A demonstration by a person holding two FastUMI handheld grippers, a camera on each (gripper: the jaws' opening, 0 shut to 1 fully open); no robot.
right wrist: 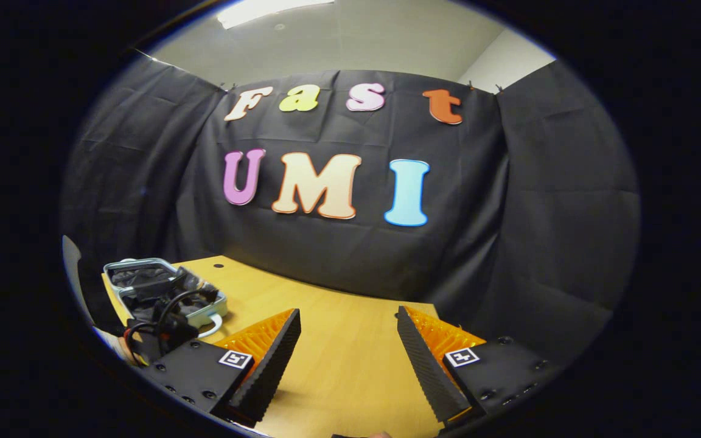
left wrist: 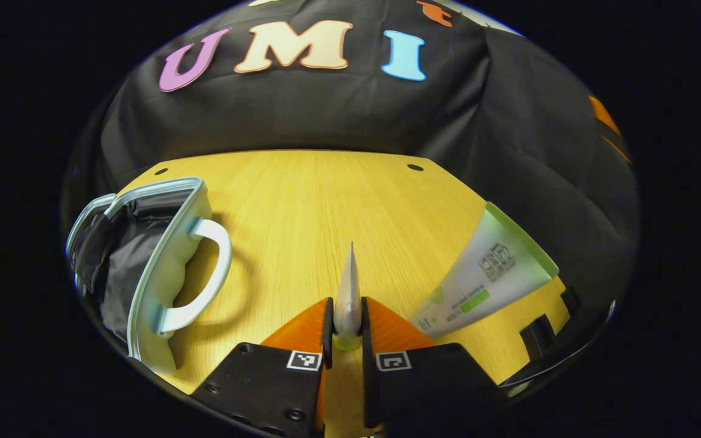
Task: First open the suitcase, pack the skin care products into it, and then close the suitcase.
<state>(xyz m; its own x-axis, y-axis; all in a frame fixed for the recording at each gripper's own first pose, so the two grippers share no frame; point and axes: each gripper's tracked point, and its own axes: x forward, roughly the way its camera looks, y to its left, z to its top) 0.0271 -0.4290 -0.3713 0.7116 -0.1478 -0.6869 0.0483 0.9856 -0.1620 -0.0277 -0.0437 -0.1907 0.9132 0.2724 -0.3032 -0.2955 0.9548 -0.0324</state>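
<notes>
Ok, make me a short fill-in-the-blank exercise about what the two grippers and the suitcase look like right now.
1. The left gripper is shut on a thin silver ____.
2. The suitcase on the wooden table lies ____, its dark lining showing.
3. The right gripper has its fingers ____, with nothing between them.
4. A white and green tube lies on the ____, to the right of the left gripper.

Missing words: tube; open; open; table

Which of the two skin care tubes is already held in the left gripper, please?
The silvery tube seen edge-on, pinched between the left gripper fingers. The other, the white and green tube, lies flat on the table to its right, untouched.
</notes>
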